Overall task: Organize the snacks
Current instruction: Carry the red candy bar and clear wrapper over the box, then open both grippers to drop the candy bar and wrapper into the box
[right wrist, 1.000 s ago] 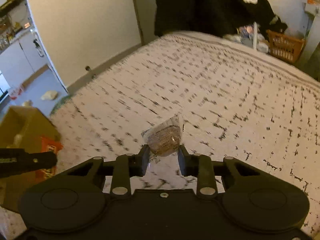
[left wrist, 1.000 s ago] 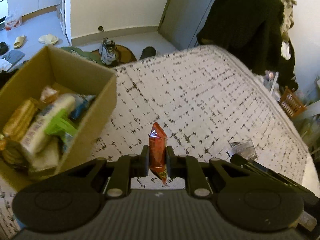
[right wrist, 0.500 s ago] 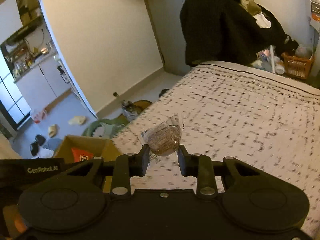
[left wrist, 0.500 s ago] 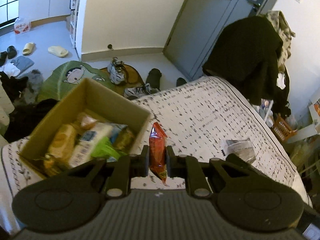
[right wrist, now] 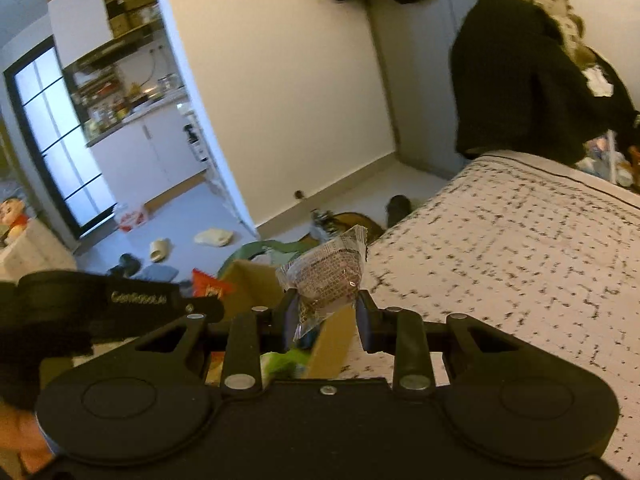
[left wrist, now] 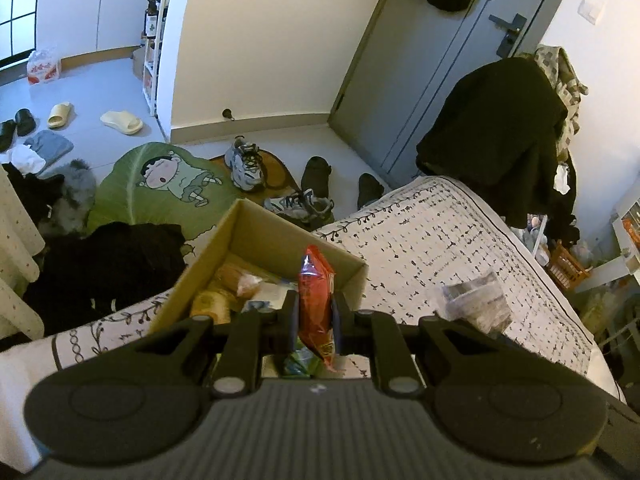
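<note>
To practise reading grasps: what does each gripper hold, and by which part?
Left gripper: red snack packet, pinched at its lower half. Right gripper: clear-wrapped round snack, by its lower end.

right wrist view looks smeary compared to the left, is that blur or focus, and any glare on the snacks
Right wrist view: motion blur, smearing the patterned bedspread and the kitchen doorway, while the right gripper and its clear-wrapped brown snack stay sharp. Left wrist view: crisp, fisheye-bent walls, a small glare spot on the red foil snack packet above the cardboard box.

The open brown cardboard box (left wrist: 256, 236) has its near wall and lower contents hidden behind the black left gripper (left wrist: 314, 322).
</note>
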A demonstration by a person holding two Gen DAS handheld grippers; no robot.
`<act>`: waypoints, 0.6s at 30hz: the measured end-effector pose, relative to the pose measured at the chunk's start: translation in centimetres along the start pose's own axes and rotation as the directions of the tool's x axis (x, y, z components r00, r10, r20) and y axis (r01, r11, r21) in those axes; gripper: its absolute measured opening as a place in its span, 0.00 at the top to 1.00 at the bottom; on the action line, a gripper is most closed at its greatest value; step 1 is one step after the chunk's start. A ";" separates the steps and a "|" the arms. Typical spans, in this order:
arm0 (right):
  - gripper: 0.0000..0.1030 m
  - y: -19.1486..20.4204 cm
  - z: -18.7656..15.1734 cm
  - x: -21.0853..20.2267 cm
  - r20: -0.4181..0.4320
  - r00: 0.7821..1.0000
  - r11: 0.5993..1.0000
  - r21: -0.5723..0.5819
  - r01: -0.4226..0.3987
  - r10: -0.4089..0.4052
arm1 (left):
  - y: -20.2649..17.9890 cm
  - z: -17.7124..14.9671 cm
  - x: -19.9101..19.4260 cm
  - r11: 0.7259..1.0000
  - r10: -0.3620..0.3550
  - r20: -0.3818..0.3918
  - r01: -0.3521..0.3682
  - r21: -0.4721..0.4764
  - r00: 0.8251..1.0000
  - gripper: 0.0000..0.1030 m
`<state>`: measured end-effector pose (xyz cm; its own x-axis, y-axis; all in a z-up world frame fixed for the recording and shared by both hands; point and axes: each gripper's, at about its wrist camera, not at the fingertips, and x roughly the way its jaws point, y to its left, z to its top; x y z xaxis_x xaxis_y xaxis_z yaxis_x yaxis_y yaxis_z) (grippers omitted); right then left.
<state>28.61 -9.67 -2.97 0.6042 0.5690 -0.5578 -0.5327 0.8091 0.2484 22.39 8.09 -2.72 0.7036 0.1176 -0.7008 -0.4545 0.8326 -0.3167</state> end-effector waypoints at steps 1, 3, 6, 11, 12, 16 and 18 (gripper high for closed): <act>0.71 0.3 -0.1 0.1 -0.007 1.000 1.000 -0.001 -0.008 0.008 | 0.2 0.1 -0.2 1.000 0.000 0.002 0.000 0.007 1.000 0.86; 0.71 0.8 -0.3 0.3 -0.026 0.999 1.000 -0.005 -0.023 0.023 | 0.5 0.3 -0.6 1.000 -0.006 0.006 0.005 0.029 1.000 0.86; 0.71 1.9 -0.6 0.4 -0.048 0.997 0.998 -0.025 -0.063 0.062 | 0.9 0.5 -1.1 0.999 -0.014 0.010 0.013 0.053 1.000 0.86; 0.71 3.6 -1.5 1.3 -0.100 0.991 0.995 -0.048 -0.092 0.087 | 1.7 0.5 -1.3 0.998 -0.020 0.004 0.020 0.057 1.000 0.86; 0.71 4.0 -1.7 1.5 -0.110 0.990 0.994 -0.061 -0.095 0.088 | 1.9 0.5 -1.2 0.998 -0.020 0.001 0.020 0.051 1.000 0.86; 0.63 4.9 -2.2 1.9 -0.138 0.987 0.992 -0.088 -0.092 0.080 | 3.0 0.5 -1.0 0.999 -0.016 -0.012 0.016 0.039 1.000 0.86; 0.37 5.0 -2.1 1.7 -0.140 0.987 0.992 -0.096 -0.088 0.074 | 3.4 0.6 -0.9 0.999 -0.020 -0.025 0.021 0.030 0.999 0.86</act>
<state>25.72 -4.94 -4.38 0.4744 0.6011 -0.6431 -0.6380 0.7381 0.2193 20.54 11.11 -2.81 0.6989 0.0871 -0.7099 -0.4230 0.8507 -0.3120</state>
